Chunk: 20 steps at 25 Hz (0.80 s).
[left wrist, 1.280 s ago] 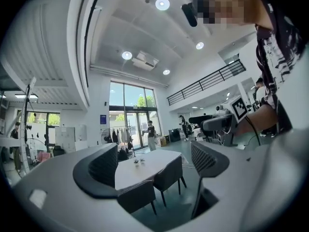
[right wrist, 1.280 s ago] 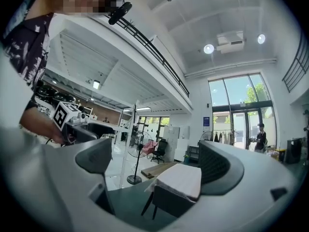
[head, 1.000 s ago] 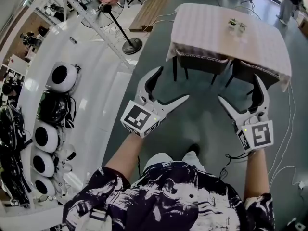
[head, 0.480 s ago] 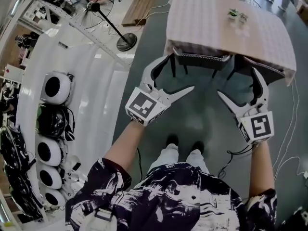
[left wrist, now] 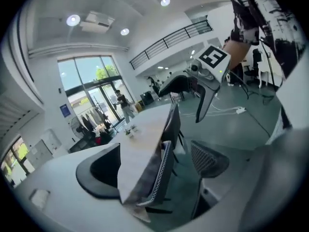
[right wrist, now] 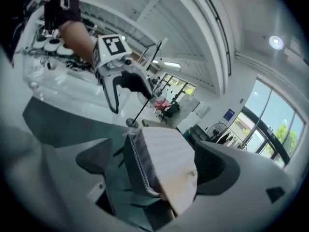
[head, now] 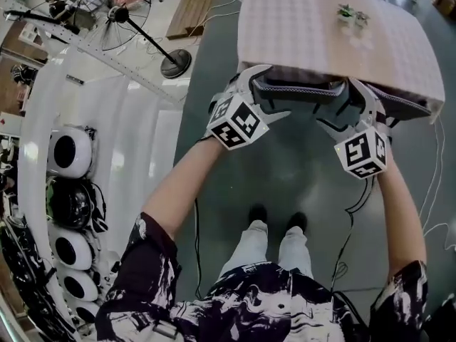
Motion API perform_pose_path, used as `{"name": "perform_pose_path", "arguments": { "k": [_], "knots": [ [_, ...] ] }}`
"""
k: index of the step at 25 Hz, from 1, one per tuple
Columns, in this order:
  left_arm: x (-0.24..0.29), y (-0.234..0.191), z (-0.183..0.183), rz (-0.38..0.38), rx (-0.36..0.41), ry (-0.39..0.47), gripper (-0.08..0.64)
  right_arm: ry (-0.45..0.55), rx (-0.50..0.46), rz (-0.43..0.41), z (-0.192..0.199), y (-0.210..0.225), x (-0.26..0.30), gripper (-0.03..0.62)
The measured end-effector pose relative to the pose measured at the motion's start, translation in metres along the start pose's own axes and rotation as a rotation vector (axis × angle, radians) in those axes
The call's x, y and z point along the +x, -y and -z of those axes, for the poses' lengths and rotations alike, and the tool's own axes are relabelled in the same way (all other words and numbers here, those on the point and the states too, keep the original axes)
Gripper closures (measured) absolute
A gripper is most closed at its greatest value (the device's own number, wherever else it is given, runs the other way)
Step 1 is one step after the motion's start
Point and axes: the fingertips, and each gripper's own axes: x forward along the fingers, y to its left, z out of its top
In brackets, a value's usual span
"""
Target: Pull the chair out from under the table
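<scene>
Left gripper (head: 265,95) and right gripper (head: 343,107) held jaws apart at the desk (head: 313,27); only gripper views showed the chair (left wrist: 161,178) between them.

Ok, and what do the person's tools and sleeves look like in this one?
The left tool and right tool are white, with curved, pointed jaws lined dark. Each carries a white cube printed with black square markers. Thin dark cables hang below the arms. The person wears a short-sleeved black shirt with a white print.
</scene>
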Motion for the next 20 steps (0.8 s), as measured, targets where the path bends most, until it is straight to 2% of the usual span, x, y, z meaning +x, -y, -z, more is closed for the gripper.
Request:
{"name": "perform_pose_path", "arguments": {
  "k": [3, 5, 10, 13, 17, 20],
  "knots": [
    [0.044, -0.003, 0.049, 0.064, 0.054, -0.120, 0.107, -0.163, -0.123, -0.100, 0.050, -0.015, 0.055, 0.083],
    [0.072, -0.001, 0.075, 0.106, 0.072, -0.169, 0.107, -0.251, -0.204, -0.175, 0.081, -0.027, 0.087, 0.083],
    [0.131, 0.016, 0.141, 0.219, 0.141, -0.284, 0.119, -0.408, -0.360, -0.309, 0.143, -0.051, 0.155, 0.084],
    [0.153, 0.018, 0.168, 0.253, 0.157, -0.329, 0.152, -0.468, -0.399, -0.359, 0.172, -0.061, 0.180, 0.084],
    [0.174, 0.012, 0.189, 0.282, 0.168, -0.379, 0.217, -0.521, -0.413, -0.395, 0.202, -0.067, 0.202, 0.086],
    [0.183, 0.019, 0.207, 0.318, 0.186, -0.426, 0.236, -0.545, -0.412, -0.422, 0.218, -0.073, 0.210, 0.086]
  ]
}}
